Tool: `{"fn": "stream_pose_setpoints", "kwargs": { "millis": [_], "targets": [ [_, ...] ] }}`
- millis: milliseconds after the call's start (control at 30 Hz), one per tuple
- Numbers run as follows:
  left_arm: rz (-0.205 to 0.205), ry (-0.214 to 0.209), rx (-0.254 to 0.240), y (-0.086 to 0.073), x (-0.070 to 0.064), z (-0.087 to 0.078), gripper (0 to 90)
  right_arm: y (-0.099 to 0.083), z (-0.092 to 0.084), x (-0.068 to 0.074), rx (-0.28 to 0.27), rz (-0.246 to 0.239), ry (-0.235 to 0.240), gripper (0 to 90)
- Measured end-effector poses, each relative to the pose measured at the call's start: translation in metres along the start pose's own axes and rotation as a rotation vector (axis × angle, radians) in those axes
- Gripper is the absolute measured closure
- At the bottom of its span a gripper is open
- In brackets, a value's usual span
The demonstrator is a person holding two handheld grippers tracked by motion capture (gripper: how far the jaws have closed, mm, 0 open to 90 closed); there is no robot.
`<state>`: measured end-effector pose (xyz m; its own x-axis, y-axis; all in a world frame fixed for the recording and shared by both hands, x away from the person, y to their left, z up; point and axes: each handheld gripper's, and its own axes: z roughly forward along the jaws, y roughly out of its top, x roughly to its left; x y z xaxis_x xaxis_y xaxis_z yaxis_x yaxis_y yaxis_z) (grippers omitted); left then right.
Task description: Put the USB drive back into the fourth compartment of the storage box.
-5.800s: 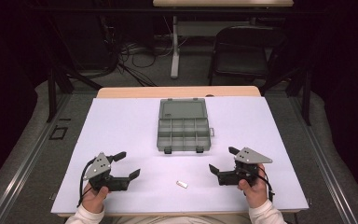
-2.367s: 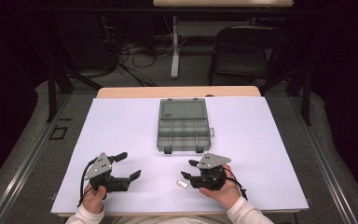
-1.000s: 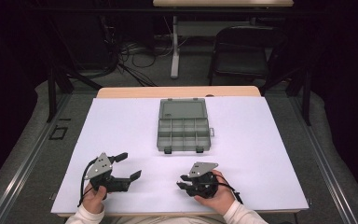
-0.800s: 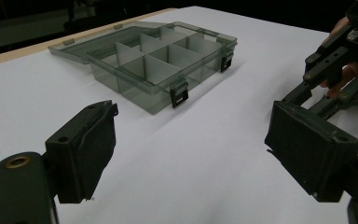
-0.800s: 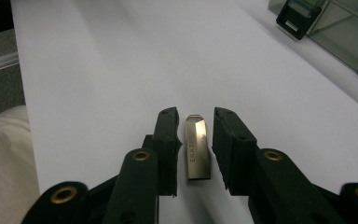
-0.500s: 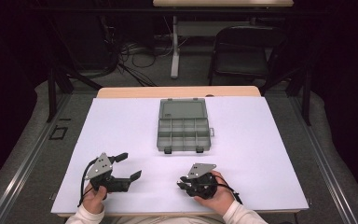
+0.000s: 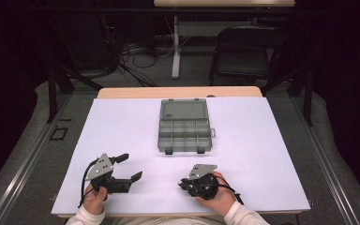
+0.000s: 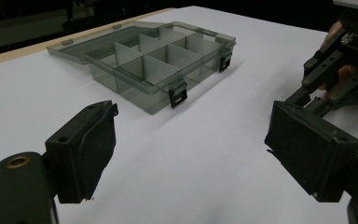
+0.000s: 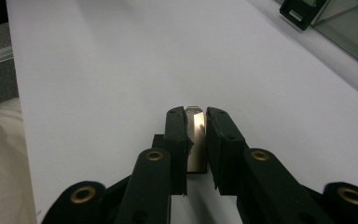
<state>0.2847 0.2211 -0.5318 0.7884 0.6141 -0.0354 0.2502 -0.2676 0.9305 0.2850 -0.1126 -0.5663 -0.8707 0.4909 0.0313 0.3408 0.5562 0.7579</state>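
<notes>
My right gripper [image 9: 196, 122] is shut on a small pale flat piece [image 9: 195, 135]. The piece stands upright between the pads, just over the white table, and the jaws have just been closing on it. In the high view the right gripper [image 7: 183, 183] lies near the front edge, pointing left, and hides the piece. My left gripper [image 7: 129, 167] rests at the front left, open, with nothing between its wide-apart jaws. In the left gripper view the left gripper [image 8: 196, 158] faces the right gripper [image 8: 335, 74].
A grey translucent compartment box [image 7: 184, 126] sits open mid-table with its lid laid back on the far side, seen as the box [image 8: 144, 60] and the box [image 9: 349, 23]. A white sheet [image 7: 262, 140] covers the table. A dark chair [image 7: 248, 51] stands beyond.
The right hand came leftward from the table's right side to the small pale piece near the front edge, and its jaws closed on it. The left gripper kept still.
</notes>
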Motion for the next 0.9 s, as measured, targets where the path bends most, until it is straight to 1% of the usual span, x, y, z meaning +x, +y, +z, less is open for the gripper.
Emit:
{"fn": "stream_pose_setpoints", "kwargs": {
  "millis": [533,900],
  "targets": [
    [0.000,0.001,0.000,0.0000,0.0000,0.0000,15.7,0.0003,0.0000,-0.0003,0.002,-0.007,0.002,79.4],
    [0.000,0.002,0.005,0.0000,0.0000,0.0000,15.7,0.0007,-0.0012,-0.0016,0.002,0.012,0.002,79.4]
  ]
}}
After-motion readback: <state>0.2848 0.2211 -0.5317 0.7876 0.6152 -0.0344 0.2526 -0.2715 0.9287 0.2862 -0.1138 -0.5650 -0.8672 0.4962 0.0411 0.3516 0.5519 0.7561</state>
